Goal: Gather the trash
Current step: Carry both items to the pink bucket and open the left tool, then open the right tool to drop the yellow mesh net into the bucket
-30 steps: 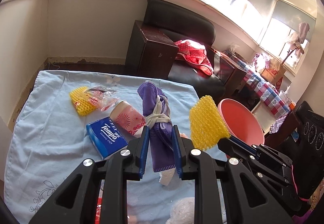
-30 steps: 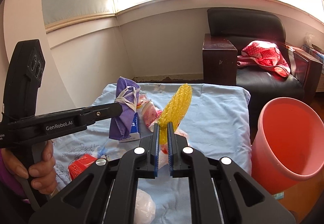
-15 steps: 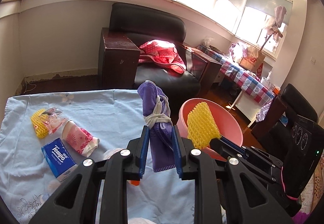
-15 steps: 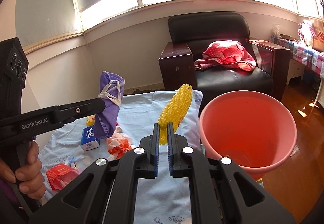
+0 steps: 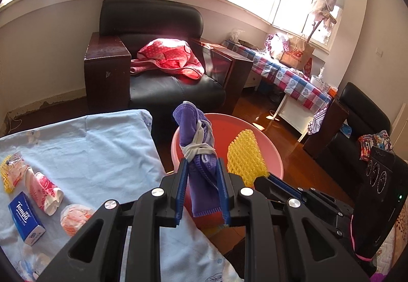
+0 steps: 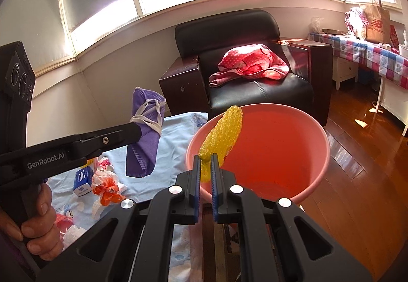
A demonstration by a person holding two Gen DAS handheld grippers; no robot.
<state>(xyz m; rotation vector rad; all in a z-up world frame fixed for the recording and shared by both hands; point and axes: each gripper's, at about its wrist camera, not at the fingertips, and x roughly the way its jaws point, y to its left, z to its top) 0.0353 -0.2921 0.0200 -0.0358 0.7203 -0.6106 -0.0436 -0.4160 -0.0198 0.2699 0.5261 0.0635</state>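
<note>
Blue tablecloth [image 5: 84, 144]: covers the table at left; litter lies on it.
Yellow foam net, on cloth [image 5: 6, 176]: at the far left edge, touching a clear wrapper.
Tempo tissue pack [image 5: 26, 218]: lies flat near the left edge, just beside a pink patterned paper cup [image 5: 44, 188] on its side.
Crumpled orange-white wrapper [image 5: 74, 218]: on the cloth, right of the cup.
Person's hand [image 6: 38, 228]: grips the left tool's handle, lower left of the right wrist view.
Left gripper [image 5: 202, 195]: jaws pinch the lower part of a purple face mask [image 5: 197, 154], rolled and bound by its white ear loops; mask stands upright.
Mask location: held in the air at the table edge, by the basin's near-left rim.
Right gripper [image 6: 205, 174]: jaws pressed nearly together, pinching the bottom end of a yellow foam fruit net [image 6: 224, 131].
Net location: raised, tilted up and right, over the mouth of the basin.
Pink plastic basin [image 6: 316, 151]: on the wooden floor just right of the table.
Black armchair [image 5: 158, 60]: behind the basin, with a red dotted cloth [image 5: 168, 57] on its seat.
</note>
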